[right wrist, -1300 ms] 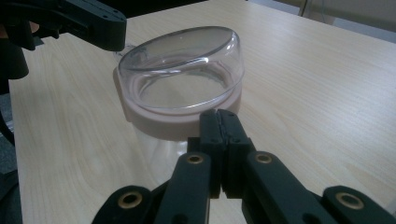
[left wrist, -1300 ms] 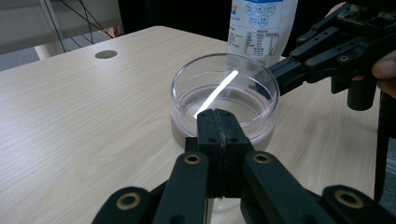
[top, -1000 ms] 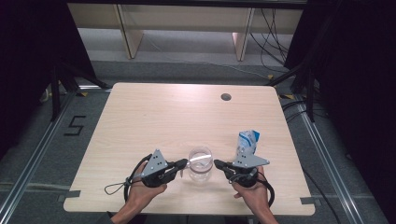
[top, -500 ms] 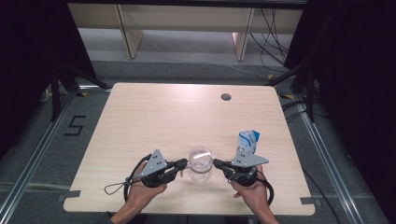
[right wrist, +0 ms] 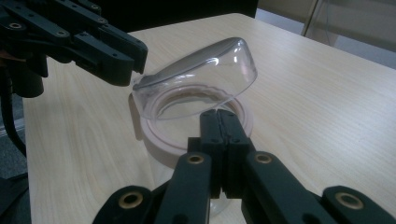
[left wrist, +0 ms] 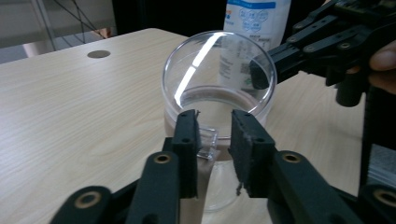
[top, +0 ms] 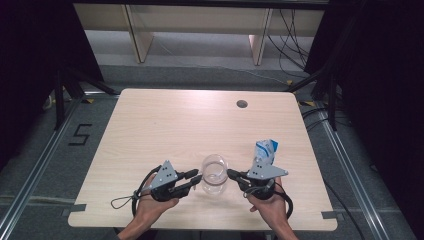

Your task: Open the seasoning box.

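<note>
- A clear jar (top: 214, 175) was observed standing upright on the worktop (top: 165, 125), near the front edge and about midway between the left and right edges.
- The jar's transparent domed lid (right wrist: 196, 84) was seen tilted up on its hinge above a pale collar ring (right wrist: 159, 140) at the mouth.
- The left gripper (top: 196, 181) was held at the jar's left side. Its jaws had just been opening and were recorded slightly spread; in the left gripper view (left wrist: 214, 140) a small clear tab (left wrist: 208, 144) at the jar's rim was seen between them, beside one pad. Contact could not be judged.
- The right gripper (top: 231, 174) was held at the jar's right side, its jaws pressed together with their tips at the collar ring, as seen in the right gripper view (right wrist: 218, 122). Nothing was seen between the pads.
- A blue-and-white carton (top: 265, 151) was noted standing behind the right gripper, towards the right edge.
- A round grommet hole (top: 242, 104) was noted near the far edge of the worktop.
</note>
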The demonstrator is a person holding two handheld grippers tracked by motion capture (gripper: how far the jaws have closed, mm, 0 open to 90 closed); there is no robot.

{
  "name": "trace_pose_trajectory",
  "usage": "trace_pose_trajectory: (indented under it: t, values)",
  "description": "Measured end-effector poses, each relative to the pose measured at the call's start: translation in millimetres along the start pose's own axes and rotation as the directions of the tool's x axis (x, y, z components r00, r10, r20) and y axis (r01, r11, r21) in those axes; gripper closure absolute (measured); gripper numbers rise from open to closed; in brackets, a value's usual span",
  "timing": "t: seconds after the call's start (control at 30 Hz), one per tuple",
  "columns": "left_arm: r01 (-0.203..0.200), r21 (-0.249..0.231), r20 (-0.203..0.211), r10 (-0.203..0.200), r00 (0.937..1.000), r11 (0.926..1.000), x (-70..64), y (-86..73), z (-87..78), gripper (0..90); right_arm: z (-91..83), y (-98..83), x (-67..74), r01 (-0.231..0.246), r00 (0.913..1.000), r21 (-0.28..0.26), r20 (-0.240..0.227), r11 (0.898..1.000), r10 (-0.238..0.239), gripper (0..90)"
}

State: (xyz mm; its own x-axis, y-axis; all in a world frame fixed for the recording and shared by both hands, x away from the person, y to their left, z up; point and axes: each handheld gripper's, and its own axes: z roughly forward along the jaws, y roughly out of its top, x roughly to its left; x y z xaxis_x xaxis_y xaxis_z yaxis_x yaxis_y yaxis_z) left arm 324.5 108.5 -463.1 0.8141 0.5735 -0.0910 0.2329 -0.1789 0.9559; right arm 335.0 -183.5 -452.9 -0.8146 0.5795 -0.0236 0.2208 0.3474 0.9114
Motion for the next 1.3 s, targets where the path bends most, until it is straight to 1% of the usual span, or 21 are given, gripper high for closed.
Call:
trace_pose_trajectory:
  t: [0.13,0.2,0.23,0.27,0.33,0.37,0.43,0.5,0.57,0.6,0.63,0.67,0.7,0.8,0.87,0.9,0.93,0.97,1.03,1.2,1.3]
  values:
    - [-0.004,-0.006,-0.001,0.004,1.0000,1.0000,0.6,-0.1,-4.8,59.7,-0.5,2.0,2.6,-0.016,0.9999,0.000,0.000,1.000,0.016,90.0]
    - [0.005,0.014,-0.012,-0.005,0.9999,0.9999,1.1,-1.7,-7.8,52.2,-0.3,3.2,3.1,-0.003,1.0000,-0.013,0.007,1.000,0.003,90.0]
    - [0.008,0.021,-0.015,-0.008,0.9999,0.9997,1.7,-2.7,-8.7,47.7,-0.1,4.4,2.0,0.031,0.9995,-0.017,0.006,0.999,-0.031,90.0]
    - [0.018,0.025,-0.017,-0.017,0.9997,0.9995,2.4,-4.4,-9.4,44.9,-0.6,4.7,4.5,-0.007,0.9999,-0.007,-0.010,1.000,0.007,90.0]
    - [0.028,0.041,-0.031,-0.027,0.9992,0.9988,4.3,-8.0,-11.8,39.0,-0.4,6.4,5.6,0.002,1.0000,-0.024,-0.007,1.000,-0.002,90.0]
    - [0.033,0.046,-0.040,-0.031,0.9987,0.9984,5.6,-10.0,-13.0,36.8,-1.3,7.1,9.3,-0.028,0.9996,-0.011,-0.009,1.000,0.028,90.0]
    - [0.046,0.043,-0.047,-0.044,0.9979,0.9980,8.9,-13.9,-14.5,33.0,0.0,9.5,10.3,0.005,1.0000,-0.042,-0.004,0.999,-0.005,90.0]
    - [0.043,0.061,-0.060,-0.039,0.9974,0.9972,12.2,-16.7,-17.9,31.2,0.7,12.0,13.3,0.019,0.9998,-0.052,-0.010,0.998,-0.019,90.0]
    - [0.034,0.067,-0.074,-0.029,0.9968,0.9972,15.4,-19.2,-21.1,29.9,0.2,14.1,17.6,0.005,0.9999,-0.045,-0.014,0.999,-0.005,89.6]
    - [0.037,0.068,-0.082,-0.031,0.9962,0.9970,17.3,-19.7,-23.4,29.3,0.8,15.2,18.7,0.010,0.9995,-0.046,-0.031,0.999,-0.012,89.6]
    - [0.041,0.065,-0.082,-0.036,0.9960,0.9971,20.1,-20.3,-26.1,28.8,1.0,16.2,18.5,0.035,0.9991,-0.054,-0.021,0.998,-0.036,89.5]
    - [0.042,0.070,-0.092,-0.036,0.9951,0.9966,21.0,-20.3,-28.2,28.6,1.8,16.7,21.5,0.015,0.9993,-0.049,-0.034,0.999,-0.017,89.5]
    - [0.047,0.062,-0.093,-0.041,0.9948,0.9970,23.2,-21.4,-29.8,28.3,2.2,17.2,21.3,0.032,0.9990,-0.060,-0.028,0.998,-0.034,89.5]
    - [0.053,0.075,-0.113,-0.045,0.9926,0.9958,25.6,-24.1,-33.9,27.2,3.9,18.0,24.1,0.020,0.9980,-0.059,-0.059,0.998,-0.023,89.5]
    - [0.057,0.091,-0.122,-0.046,0.9915,0.9942,27.0,-26.7,-35.2,26.7,4.2,18.7,24.9,0.034,0.9986,-0.071,-0.039,0.997,-0.036,89.4]
    - [0.064,0.089,-0.120,-0.054,0.9913,0.9940,27.5,-28.0,-35.1,26.6,4.8,18.9,24.5,0.046,0.9979,-0.071,-0.042,0.996,-0.049,89.3]
    - [0.064,0.085,-0.113,-0.054,0.9922,0.9943,28.8,-29.3,-34.8,26.5,5.3,18.9,26.5,0.025,0.9979,-0.067,-0.059,0.997,-0.029,89.3]
    - [0.083,0.087,-0.121,-0.072,0.9900,0.9927,28.0,-30.0,-35.0,26.4,5.4,18.9,28.2,0.020,0.9988,-0.066,-0.043,0.998,-0.023,89.3]
    - [0.074,0.099,-0.129,-0.061,0.9898,0.9923,29.2,-30.8,-36.4,26.4,6.3,19.7,28.9,0.029,0.9978,-0.065,-0.058,0.997,-0.033,89.3]
    - [0.095,0.097,-0.125,-0.082,0.9888,0.9907,31.0,-34.5,-36.2,26.3,9.8,21.1,33.3,0.040,0.9968,-0.070,-0.066,0.997,-0.045,88.6]
    - [0.083,0.110,-0.130,-0.069,0.9891,0.9905,31.6,-35.6,-36.7,26.2,11.8,21.8,35.7,0.043,0.9954,-0.067,-0.083,0.997,-0.049,88.4]
